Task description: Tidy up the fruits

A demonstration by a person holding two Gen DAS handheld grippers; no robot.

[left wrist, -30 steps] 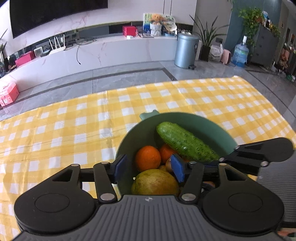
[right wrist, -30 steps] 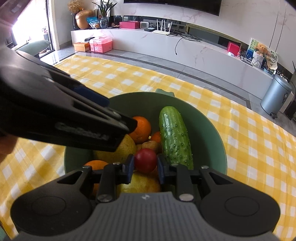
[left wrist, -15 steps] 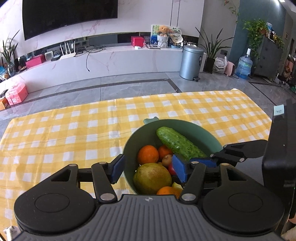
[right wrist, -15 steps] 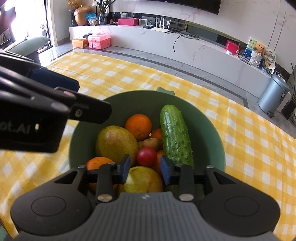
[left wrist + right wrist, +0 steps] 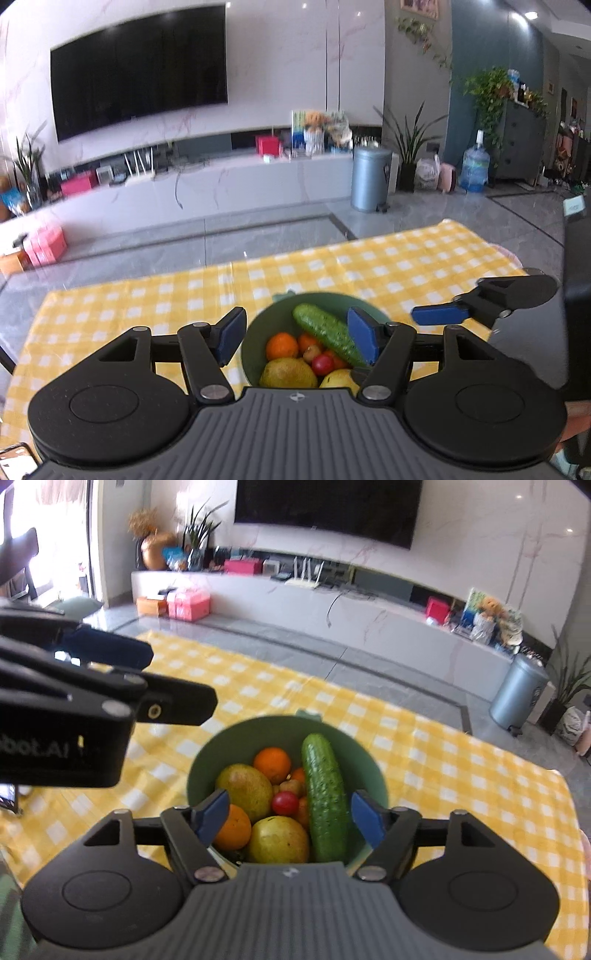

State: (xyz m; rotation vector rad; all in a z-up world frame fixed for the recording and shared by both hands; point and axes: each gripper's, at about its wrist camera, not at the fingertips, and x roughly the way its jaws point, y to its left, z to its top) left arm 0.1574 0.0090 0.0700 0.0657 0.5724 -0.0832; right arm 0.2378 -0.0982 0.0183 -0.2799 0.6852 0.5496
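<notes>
A green bowl (image 5: 373,771) stands on the yellow checked tablecloth (image 5: 461,775). It holds a cucumber (image 5: 325,797), oranges (image 5: 273,764), a green-yellow pear (image 5: 243,786), a yellow fruit (image 5: 279,840) and a small red fruit (image 5: 285,803). My right gripper (image 5: 288,818) is open and empty, raised above the bowl's near rim. My left gripper (image 5: 297,341) is open and empty, raised above the bowl (image 5: 255,332) too. The left gripper also shows at the left of the right wrist view (image 5: 110,679). The right gripper's fingers (image 5: 439,315) show at the right of the left wrist view.
The cloth covers a table that ends at a grey tiled floor (image 5: 258,236). Beyond it stand a white TV bench (image 5: 221,184), a grey bin (image 5: 369,181) and plants. A phone corner (image 5: 14,458) lies at the lower left.
My right gripper opened and let go of the small red fruit, which now lies in the bowl. Both grippers pulled up and back from the bowl.
</notes>
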